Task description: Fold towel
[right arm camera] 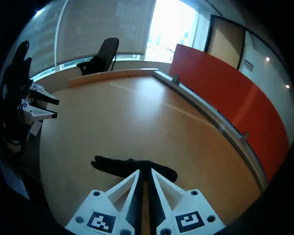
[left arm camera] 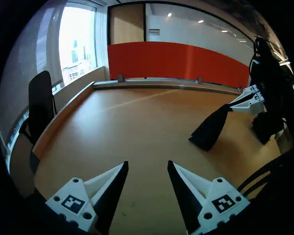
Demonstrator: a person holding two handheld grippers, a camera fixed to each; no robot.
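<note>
Towel (left arm camera: 209, 132) fold: early stage by my read, no fold visible yet.

Tabletop (left arm camera: 147, 117): large wooden surface, with only the towel on it as far as I can see. A raised lip (left arm camera: 158, 83) runs along the far edge, with a red partition (left arm camera: 178, 58) behind it. There's a bright window (left arm camera: 76, 43) to the side and a dark office chair (left arm camera: 40, 102) at the edge near it.

Towel details: dark cloth, small against the tabletop, out toward the middle and well apart from the lip. In the left gripper view it's pulled up into a slanted tent shape, top end at the right tool's tips, bottom edge resting on the wood. In the right gripper view it reads as a bunched dark strip lying crosswise just past the fingertips. Too dark to make out corners or hems.

Right hand-held gripper (right arm camera: 145, 171): fingers narrow, nearly together, pinching the towel between them, raised a little off the surface.

Left hand-held gripper (left arm camera: 147, 163): fingers spread wide with nothing between them, hovering over bare wood, well apart from the towel.

Status: one grab point is secured. What's left, as I judge it:
- get the left one onto a second corner or edge
- spread the cloth flat
- bring one half over the other
- lay it down and release

The bunched cloth will likely make finding that second corner the fiddly part.
</note>
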